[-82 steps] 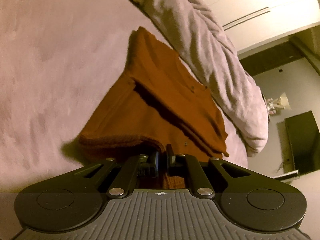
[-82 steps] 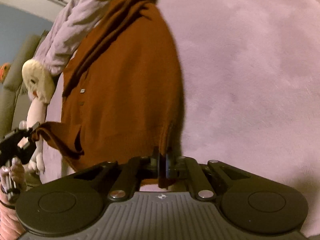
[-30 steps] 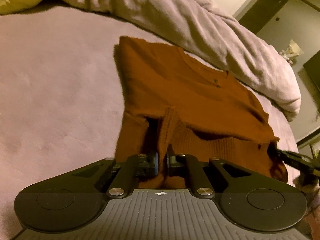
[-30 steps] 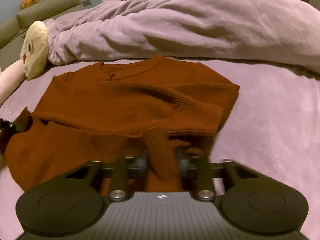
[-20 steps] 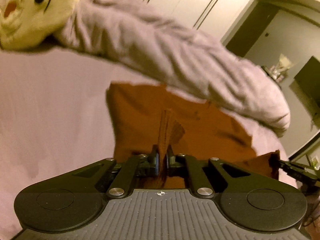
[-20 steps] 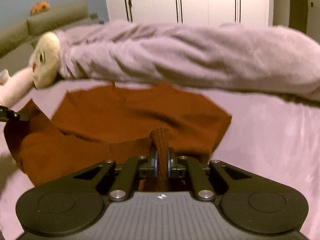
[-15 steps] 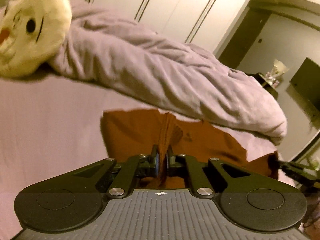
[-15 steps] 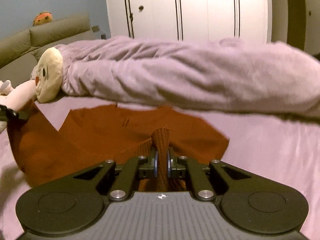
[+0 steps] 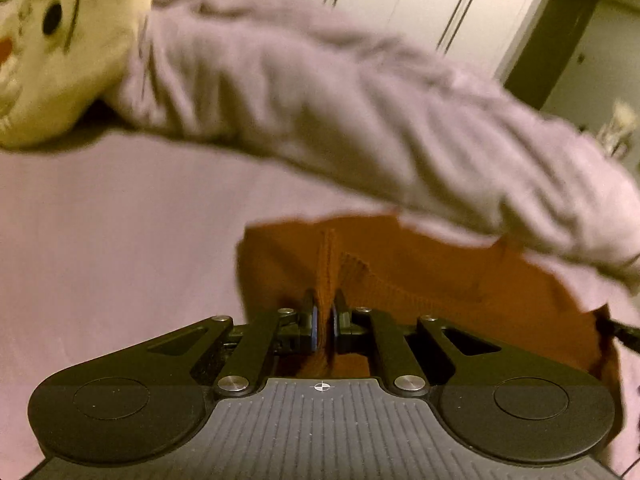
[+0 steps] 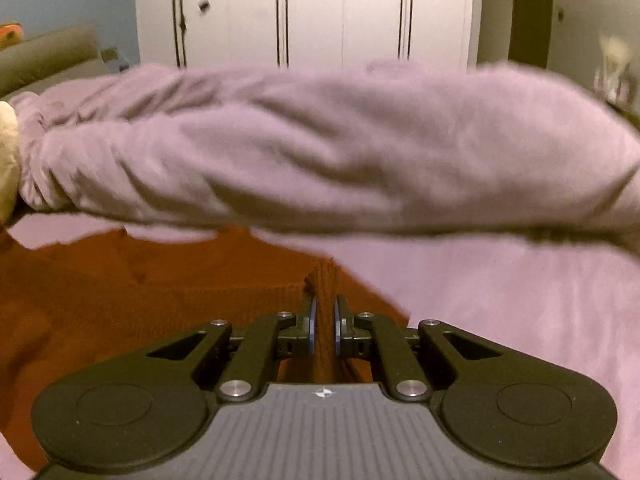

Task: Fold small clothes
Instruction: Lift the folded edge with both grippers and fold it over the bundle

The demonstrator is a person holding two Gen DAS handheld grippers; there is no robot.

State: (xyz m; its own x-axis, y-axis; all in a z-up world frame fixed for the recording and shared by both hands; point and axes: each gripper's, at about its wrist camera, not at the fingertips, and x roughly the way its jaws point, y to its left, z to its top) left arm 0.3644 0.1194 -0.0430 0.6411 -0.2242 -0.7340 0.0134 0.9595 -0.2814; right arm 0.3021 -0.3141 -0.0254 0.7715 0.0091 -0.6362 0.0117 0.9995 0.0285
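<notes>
No writing or label can be read anywhere. The rust-orange sweater (image 9: 420, 276) lies on the pink bedsheet (image 9: 120, 240) just in front of the rolled duvet (image 9: 360, 112), its long axis running alongside that roll. The left gripper (image 9: 325, 316) and the right gripper (image 10: 325, 316) each pinch a fold of its knit hem.

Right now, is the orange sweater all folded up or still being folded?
Still being folded: the sweater has its ribbed hem pinched and lifted by the right gripper and left gripper.
</notes>
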